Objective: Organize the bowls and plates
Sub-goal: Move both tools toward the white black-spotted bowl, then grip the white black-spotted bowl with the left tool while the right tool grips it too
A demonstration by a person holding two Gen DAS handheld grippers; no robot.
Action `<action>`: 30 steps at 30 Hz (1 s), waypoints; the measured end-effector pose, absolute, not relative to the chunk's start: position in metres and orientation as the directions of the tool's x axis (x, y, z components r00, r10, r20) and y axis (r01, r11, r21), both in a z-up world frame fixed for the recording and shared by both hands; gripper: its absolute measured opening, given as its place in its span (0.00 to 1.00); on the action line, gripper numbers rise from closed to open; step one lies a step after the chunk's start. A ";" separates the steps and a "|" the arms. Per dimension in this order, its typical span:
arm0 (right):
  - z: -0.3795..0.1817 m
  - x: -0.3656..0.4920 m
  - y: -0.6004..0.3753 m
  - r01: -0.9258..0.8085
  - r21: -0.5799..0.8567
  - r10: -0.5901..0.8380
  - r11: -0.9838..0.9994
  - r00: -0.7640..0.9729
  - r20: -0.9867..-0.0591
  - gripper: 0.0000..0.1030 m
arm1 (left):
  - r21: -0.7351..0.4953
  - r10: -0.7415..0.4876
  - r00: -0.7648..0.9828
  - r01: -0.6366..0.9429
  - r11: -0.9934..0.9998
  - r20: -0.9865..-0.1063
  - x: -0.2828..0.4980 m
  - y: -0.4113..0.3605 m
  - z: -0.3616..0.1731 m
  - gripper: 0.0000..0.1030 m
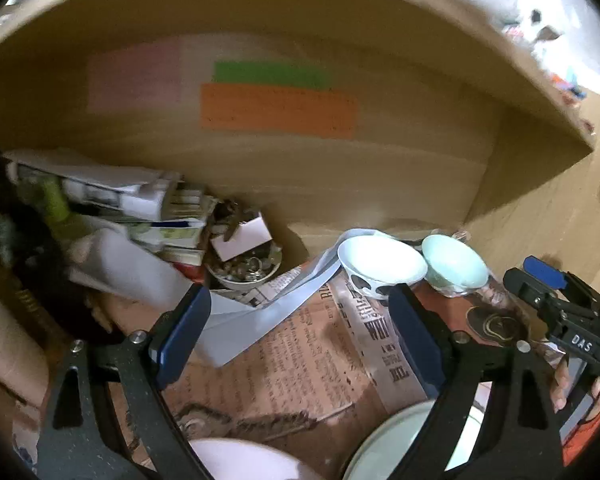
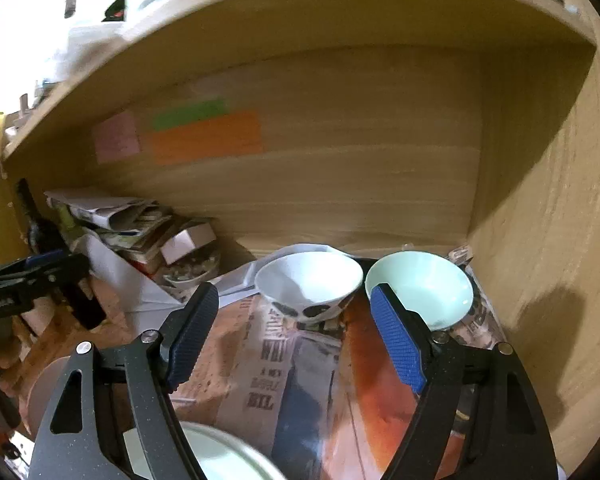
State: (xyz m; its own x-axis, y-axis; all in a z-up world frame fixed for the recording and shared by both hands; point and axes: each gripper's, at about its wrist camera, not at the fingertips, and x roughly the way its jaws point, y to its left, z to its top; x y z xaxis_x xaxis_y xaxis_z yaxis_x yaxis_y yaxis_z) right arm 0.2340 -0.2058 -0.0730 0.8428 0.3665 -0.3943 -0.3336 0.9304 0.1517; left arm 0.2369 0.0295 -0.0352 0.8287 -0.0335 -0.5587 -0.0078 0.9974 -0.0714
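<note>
Two bowls stand side by side on newspaper at the back right of a wooden shelf compartment: a white bowl with black spots (image 1: 380, 264) (image 2: 308, 284) and a mint bowl (image 1: 456, 268) (image 2: 420, 288). My left gripper (image 1: 298, 294) is open and empty, short of the white bowl. My right gripper (image 2: 294, 294) is also open with nothing between its pads, and its right finger overlaps the mint bowl's near rim in the picture. A pale green plate (image 1: 384, 448) (image 2: 220, 456) lies close under both grippers. A whitish plate (image 1: 240, 460) shows at the bottom edge.
A pile of papers and boxes (image 1: 140, 208) fills the left of the shelf, with a small bowl of trinkets (image 1: 246, 270) beside it. Coloured notes (image 1: 276, 108) are stuck on the back wall. The shelf's side wall (image 2: 540, 240) stands right of the mint bowl.
</note>
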 end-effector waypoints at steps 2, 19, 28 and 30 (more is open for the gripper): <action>-0.077 0.246 -0.207 -0.341 0.165 0.379 0.925 0.830 -0.409 0.74 | -0.078 -0.050 0.804 0.005 0.997 -0.592 0.257 0.022 -0.041 0.89; -0.125 0.305 -0.224 -0.353 0.254 0.435 0.900 0.759 -0.485 0.74 | -0.044 -0.056 0.635 0.035 0.998 -0.771 0.376 -0.025 -0.101 0.88; -0.140 0.315 -0.234 -0.329 0.274 0.427 0.904 0.743 -0.516 0.74 | -0.051 -0.077 0.540 0.062 0.997 -0.838 0.420 -0.040 -0.139 0.66; -0.140 0.317 -0.235 -0.327 0.276 0.427 0.904 0.743 -0.516 0.74 | -0.072 -0.096 0.524 0.065 0.995 -0.846 0.426 -0.041 -0.145 0.62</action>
State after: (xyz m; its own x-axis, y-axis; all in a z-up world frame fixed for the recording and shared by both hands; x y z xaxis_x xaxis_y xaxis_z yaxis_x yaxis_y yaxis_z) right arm 0.3170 -0.2353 -0.1396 0.7429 0.4266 -0.5158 -0.3274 0.9037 0.2759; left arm 0.4264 -0.0407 -0.1448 0.5242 -0.0955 -0.8462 0.0654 0.9953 -0.0718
